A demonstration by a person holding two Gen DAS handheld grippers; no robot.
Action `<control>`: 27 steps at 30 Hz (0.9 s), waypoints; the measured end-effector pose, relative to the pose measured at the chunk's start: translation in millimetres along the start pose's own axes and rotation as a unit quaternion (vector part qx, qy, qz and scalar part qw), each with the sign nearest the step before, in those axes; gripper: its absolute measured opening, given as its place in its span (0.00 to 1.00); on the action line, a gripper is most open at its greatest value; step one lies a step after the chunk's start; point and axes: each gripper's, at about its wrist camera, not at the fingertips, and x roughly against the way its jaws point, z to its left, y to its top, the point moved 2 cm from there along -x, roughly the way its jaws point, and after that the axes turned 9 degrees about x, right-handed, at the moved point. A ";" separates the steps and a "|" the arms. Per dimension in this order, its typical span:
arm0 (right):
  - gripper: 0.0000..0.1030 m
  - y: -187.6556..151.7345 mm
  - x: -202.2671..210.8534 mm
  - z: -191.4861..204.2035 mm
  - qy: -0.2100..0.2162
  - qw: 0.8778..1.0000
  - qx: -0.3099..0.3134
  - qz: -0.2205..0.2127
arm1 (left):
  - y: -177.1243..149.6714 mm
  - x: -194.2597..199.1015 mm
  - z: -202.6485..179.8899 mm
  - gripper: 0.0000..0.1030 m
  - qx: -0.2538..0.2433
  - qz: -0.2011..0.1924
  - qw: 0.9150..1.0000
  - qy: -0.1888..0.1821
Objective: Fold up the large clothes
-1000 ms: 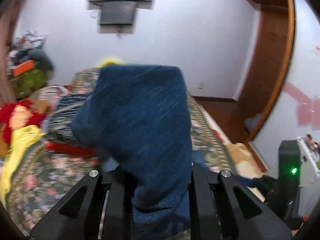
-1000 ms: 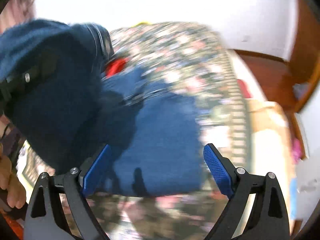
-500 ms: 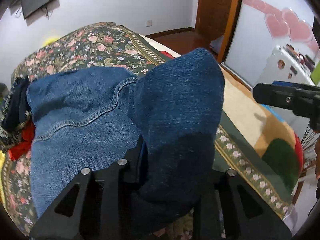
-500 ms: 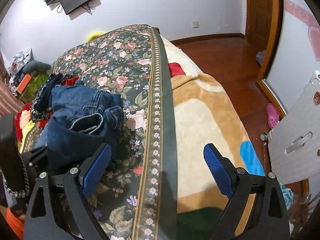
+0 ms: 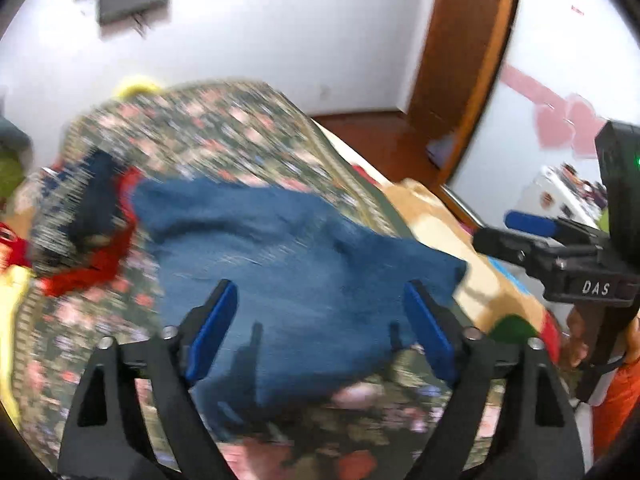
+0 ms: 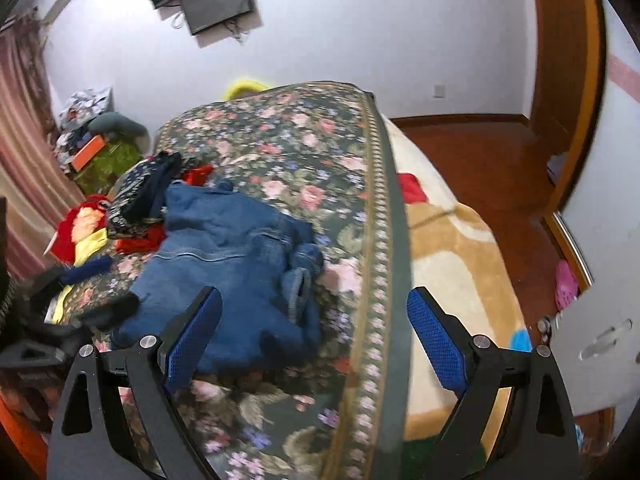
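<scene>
A pair of blue jeans lies folded over on the floral bedspread; the left wrist view is motion-blurred. My left gripper hovers over the near part of the jeans with its jaws opening wide, and no cloth sits between the blue pads. In the right wrist view the jeans lie left of centre, rumpled at the right edge. My right gripper stands open above the bedspread's border, beside the jeans, holding nothing. One of its blue fingers shows at the right of the left wrist view.
A heap of dark, red and yellow clothes lies just behind and left of the jeans. A beige blanket covers the bed's right side, which drops to a wooden floor. A white cabinet stands at the right. A screen hangs on the wall.
My left gripper has let go of the denim fold it held and its jaws have spread wide. The jeans now lie flat on the bed. The right gripper stayed open.
</scene>
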 end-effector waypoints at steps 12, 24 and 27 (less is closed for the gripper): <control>0.90 -26.1 -77.2 13.5 0.030 0.992 0.020 0.120 | -24.5 -24.8 97.7 0.94 0.074 0.040 0.993 0.083; 0.91 1.1 -78.2 1.9 0.036 0.991 0.015 0.129 | -13.2 -37.6 137.6 0.94 0.072 0.048 0.992 0.092; 0.91 17.6 -86.8 3.3 0.030 0.991 0.031 0.125 | 4.1 -51.3 150.6 0.94 0.079 0.053 0.991 0.091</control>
